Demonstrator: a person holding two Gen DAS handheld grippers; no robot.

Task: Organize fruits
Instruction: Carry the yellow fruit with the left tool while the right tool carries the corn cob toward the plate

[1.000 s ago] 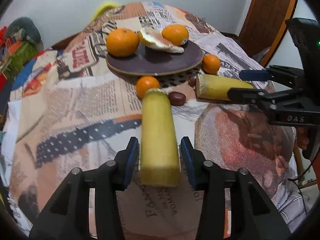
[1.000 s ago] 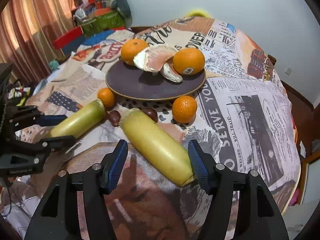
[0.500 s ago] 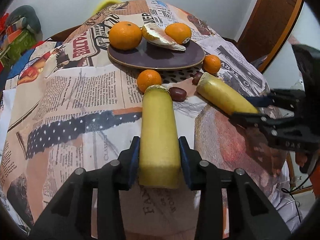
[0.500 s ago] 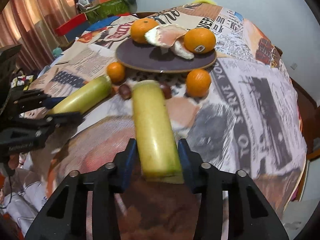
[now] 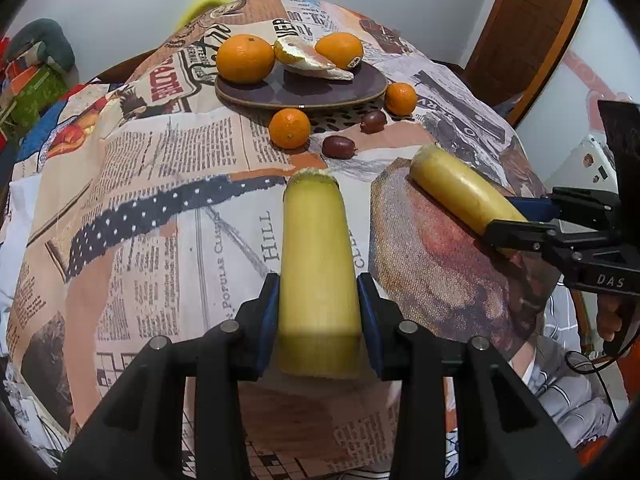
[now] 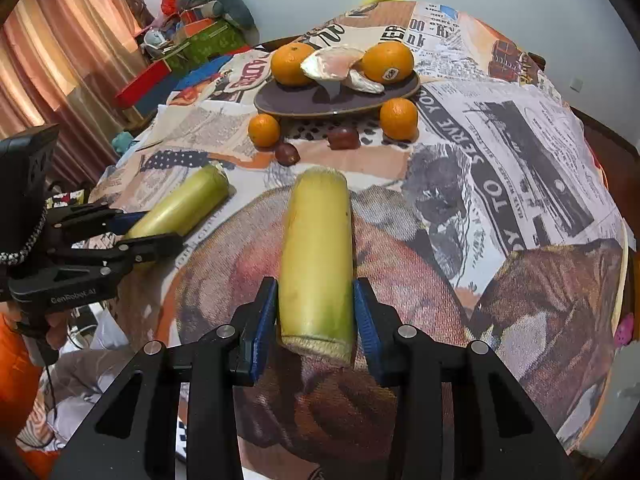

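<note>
You've got one yellow-green stalk (image 5: 318, 280) pinched in your left claw (image 5: 318, 316) and a second stalk (image 6: 316, 264) pinched in your right claw (image 6: 316, 316), whose blue pads have just been closing in on it; both stalks point toward the plate (image 5: 376, 88). Already on the plate: two oranges (image 5: 245, 58) and a peeled piece (image 5: 316, 62). Still loose on the worktop (image 5: 160, 248) just in front of the plate: two small oranges (image 5: 289, 128) and two dark red fruits (image 5: 338, 146). I'd call it early: the stalks aren't yet set down, and four loose fruits are left.
</note>
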